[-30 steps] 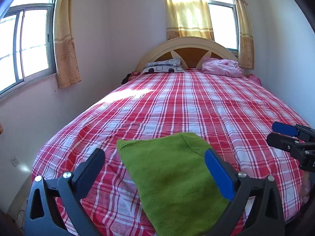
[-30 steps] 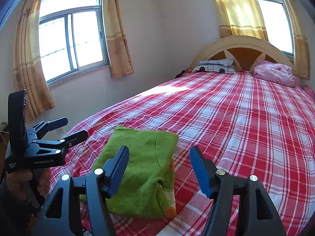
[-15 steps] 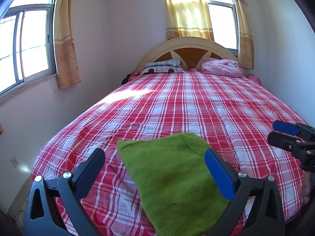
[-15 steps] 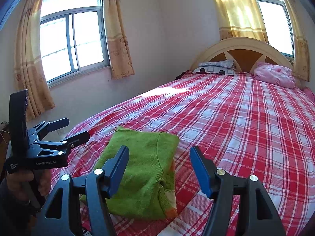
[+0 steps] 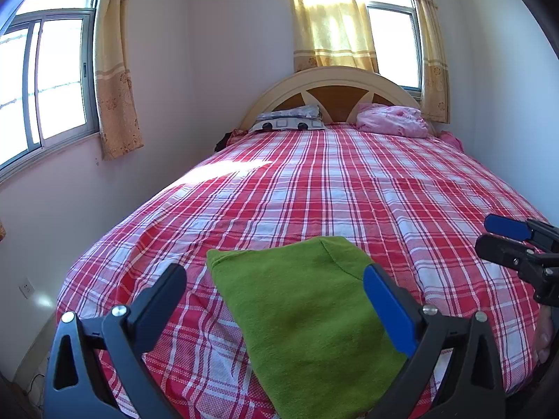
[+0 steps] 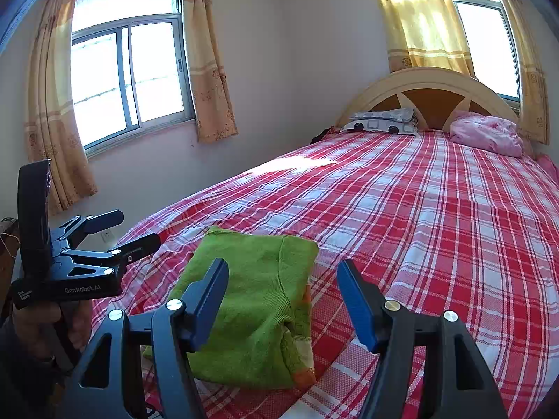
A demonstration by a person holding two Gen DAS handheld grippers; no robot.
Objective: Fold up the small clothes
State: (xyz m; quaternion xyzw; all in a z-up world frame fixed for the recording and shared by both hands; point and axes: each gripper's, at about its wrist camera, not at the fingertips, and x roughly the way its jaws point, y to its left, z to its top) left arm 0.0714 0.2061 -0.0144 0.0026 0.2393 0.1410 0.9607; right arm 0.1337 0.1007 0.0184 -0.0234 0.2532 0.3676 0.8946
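A small green knitted garment lies folded into a compact rectangle on the near end of the red plaid bed. It also shows in the right wrist view, with an orange and white edge at its near right corner. My left gripper is open and empty, held just above the garment's near end. My right gripper is open and empty, above the garment's right side. Each gripper shows in the other's view, the right one and the left one, both open.
A patterned pillow and a pink bundle lie at the headboard. Walls with curtained windows run along the left and behind the bed. The bed's near left corner drops off beside a wall socket.
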